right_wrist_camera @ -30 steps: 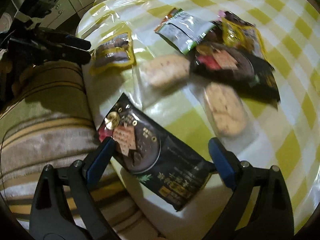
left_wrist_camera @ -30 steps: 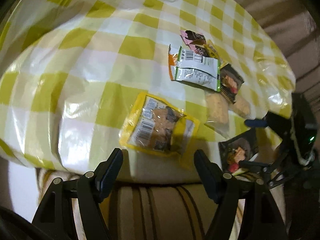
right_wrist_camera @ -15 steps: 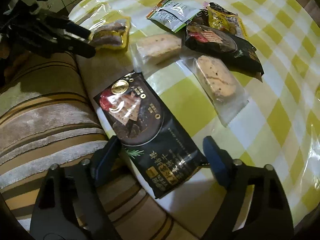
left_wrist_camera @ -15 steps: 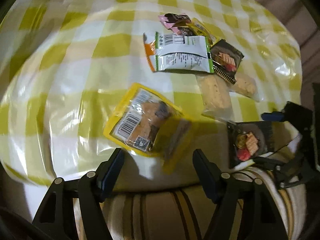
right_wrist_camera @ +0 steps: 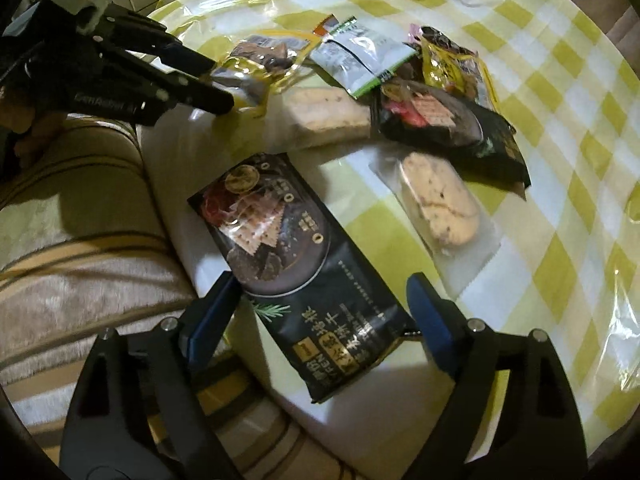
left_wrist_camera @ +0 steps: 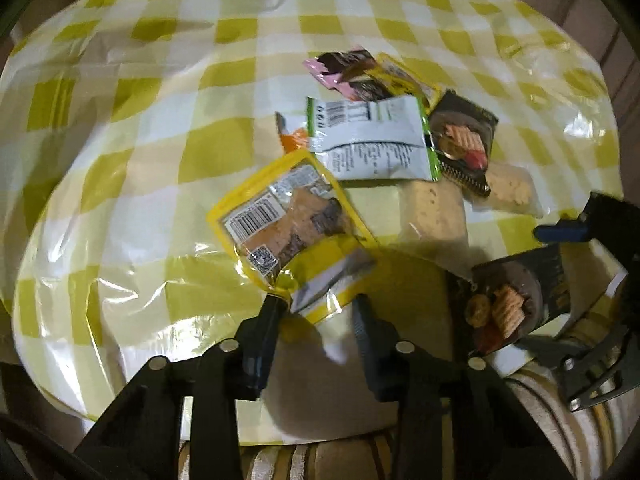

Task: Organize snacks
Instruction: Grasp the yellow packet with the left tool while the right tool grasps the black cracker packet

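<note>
A yellow snack packet [left_wrist_camera: 288, 220] lies near the table's front edge, its far corner touching a white-and-green packet [left_wrist_camera: 372, 144]. My left gripper [left_wrist_camera: 318, 304] is closing, and both fingers press the yellow packet's crumpled near edge. The right wrist view shows the same grip [right_wrist_camera: 220, 84] on that packet [right_wrist_camera: 264, 60]. A black cracker packet [right_wrist_camera: 296, 264] lies flat between the jaws of my right gripper [right_wrist_camera: 324, 300], which are opening and stand wide, with the pads not pressing on it. In the left wrist view this packet [left_wrist_camera: 516, 300] is at the right.
Beyond them is a pile: a second black packet [right_wrist_camera: 448, 128], two clear-wrapped biscuits [right_wrist_camera: 440, 204], and a yellow packet [right_wrist_camera: 448, 64]. The yellow-checked tablecloth [left_wrist_camera: 160, 80] covers a round table. A striped cushion [right_wrist_camera: 80, 240] lies below the near edge.
The left jaws have narrowed onto the yellow packet's near edge, and the packet now sits closer to the pile. The right gripper has hardly moved over the black packet.
</note>
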{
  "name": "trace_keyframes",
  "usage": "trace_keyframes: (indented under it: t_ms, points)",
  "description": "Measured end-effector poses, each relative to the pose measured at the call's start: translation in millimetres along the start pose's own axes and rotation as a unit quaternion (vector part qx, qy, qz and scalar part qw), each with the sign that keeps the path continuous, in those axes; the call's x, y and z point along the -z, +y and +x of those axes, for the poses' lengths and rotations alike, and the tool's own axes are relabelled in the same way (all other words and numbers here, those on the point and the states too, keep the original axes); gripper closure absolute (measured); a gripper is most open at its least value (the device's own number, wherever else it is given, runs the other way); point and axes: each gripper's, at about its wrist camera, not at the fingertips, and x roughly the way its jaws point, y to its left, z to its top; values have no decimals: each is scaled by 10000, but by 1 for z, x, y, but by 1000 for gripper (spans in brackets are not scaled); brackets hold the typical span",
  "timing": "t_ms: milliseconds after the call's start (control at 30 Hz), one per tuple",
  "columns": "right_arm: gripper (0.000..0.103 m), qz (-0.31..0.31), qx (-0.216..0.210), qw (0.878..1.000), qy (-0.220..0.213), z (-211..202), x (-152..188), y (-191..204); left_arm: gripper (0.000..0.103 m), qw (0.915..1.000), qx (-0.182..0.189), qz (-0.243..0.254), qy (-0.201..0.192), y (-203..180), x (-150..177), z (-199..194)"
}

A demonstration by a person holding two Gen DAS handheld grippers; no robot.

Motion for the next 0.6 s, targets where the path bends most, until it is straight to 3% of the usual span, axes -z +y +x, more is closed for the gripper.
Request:
trace_keyframes:
  t_ms: [133, 233, 333, 500, 600]
  points:
    - [16, -47, 42, 10000, -2, -6, 3, 9, 65, 9985, 359, -408, -4, 19, 5, -7]
    - [16, -38, 46, 10000, -19, -7, 3, 7, 38, 9922, 676, -1042, -72, 41, 9, -13]
    - [12, -122, 47, 9999, -78, -8, -3, 5, 36, 9849, 832, -1520, -45, 52, 4, -10]
    - [12, -229, 49, 9997, -77, 0, -25, 7, 36, 9841, 521, -1696, -69, 42, -15, 0]
    - [11, -199, 0, 9998, -40, 5, -32, 8, 36, 9901, 43, -1402, -30, 19, -18, 7]
